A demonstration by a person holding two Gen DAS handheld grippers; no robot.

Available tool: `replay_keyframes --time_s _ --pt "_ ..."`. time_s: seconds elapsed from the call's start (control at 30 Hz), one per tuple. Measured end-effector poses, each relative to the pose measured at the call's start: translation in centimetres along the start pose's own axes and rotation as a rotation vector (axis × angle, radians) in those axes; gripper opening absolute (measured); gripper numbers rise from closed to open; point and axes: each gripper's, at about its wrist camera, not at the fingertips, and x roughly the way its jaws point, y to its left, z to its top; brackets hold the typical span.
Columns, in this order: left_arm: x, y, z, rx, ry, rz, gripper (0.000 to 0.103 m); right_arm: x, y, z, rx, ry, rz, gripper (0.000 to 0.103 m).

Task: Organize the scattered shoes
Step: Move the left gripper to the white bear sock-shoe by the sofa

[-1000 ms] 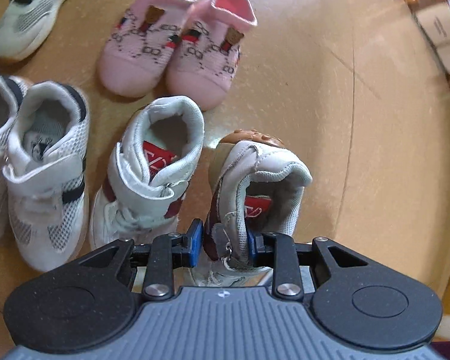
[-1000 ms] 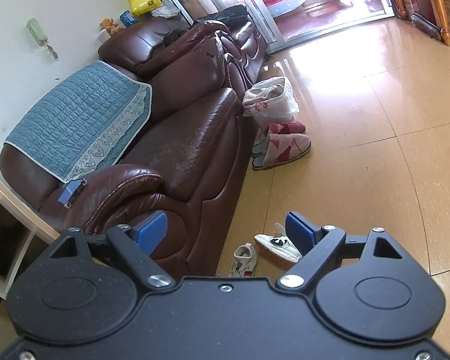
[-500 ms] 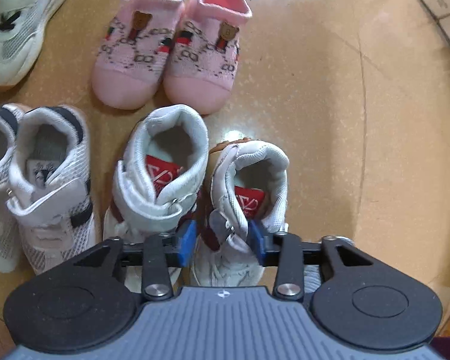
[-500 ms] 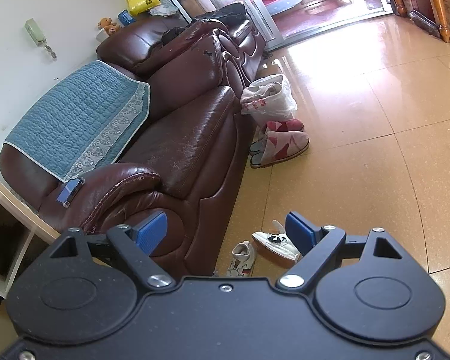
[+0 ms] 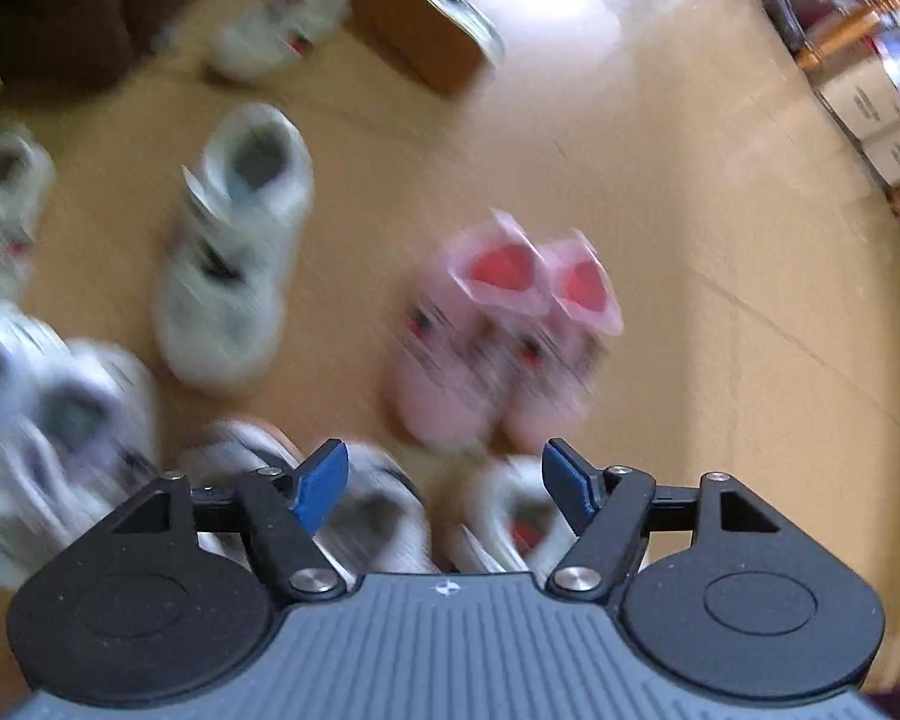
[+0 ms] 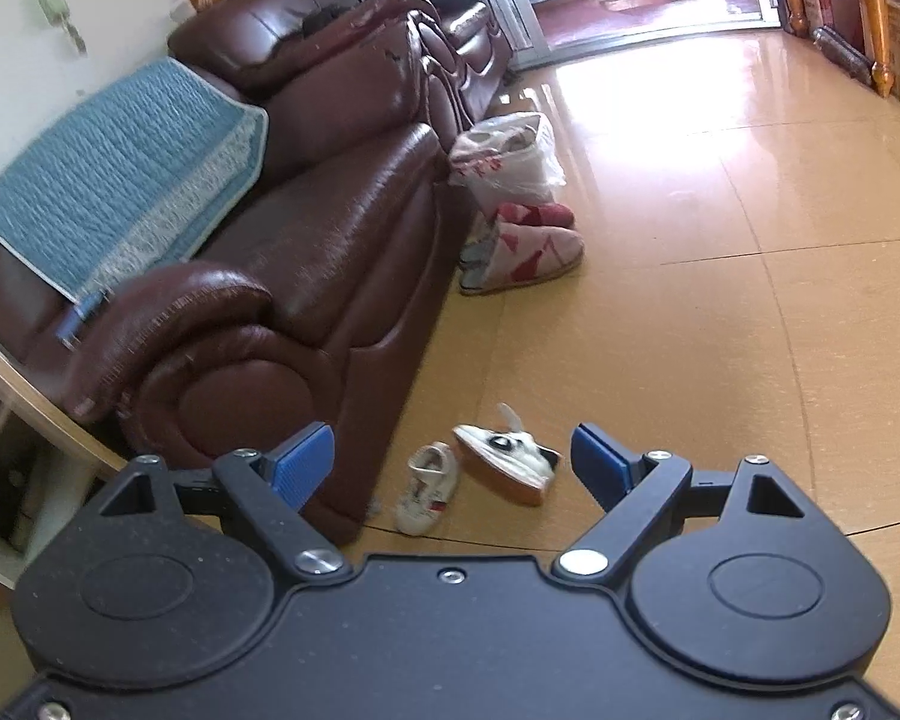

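The left wrist view is blurred by motion. My left gripper (image 5: 444,483) is open and empty above a pair of white high-tops with red insoles (image 5: 510,528) standing side by side. A pink pair (image 5: 498,336) stands just beyond. A white sneaker (image 5: 234,264) lies at the left, a white mesh pair (image 5: 48,420) at the lower left. Farther off are a small white shoe (image 5: 276,18) and a shoe tipped over, tan sole up (image 5: 420,30). My right gripper (image 6: 450,468) is open and empty, held high; those two far shoes show as the small white shoe (image 6: 426,489) and the tipped shoe (image 6: 507,459).
A brown leather sofa (image 6: 306,192) with a blue quilted cover (image 6: 108,162) runs along the left. A plastic bag (image 6: 510,156) and red-patterned slippers (image 6: 522,246) lie by its side. Cardboard boxes (image 5: 870,108) and wooden posts (image 6: 870,12) stand at the right. The floor is tan tile.
My left gripper has opened and let go of the right high-top, which now stands beside its mate. The gripper has pulled back and tilted up fast. The right gripper barely moved.
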Motion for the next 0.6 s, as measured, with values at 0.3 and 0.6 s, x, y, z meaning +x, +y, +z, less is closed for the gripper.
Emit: replay_keyframes --time_s 0.3,0.6 --pt "4.3 0.8 14.1 -0.067 -0.112 0.022 0.071 1.4 -0.5 -0.1 -0.022 0.028 -0.051 0.088" --pt "10.5 -1.7 22.9 -0.110 -0.205 0.039 0.071 6.2 -2.4 -1.4 -0.061 0.148 -0.152 0.088"
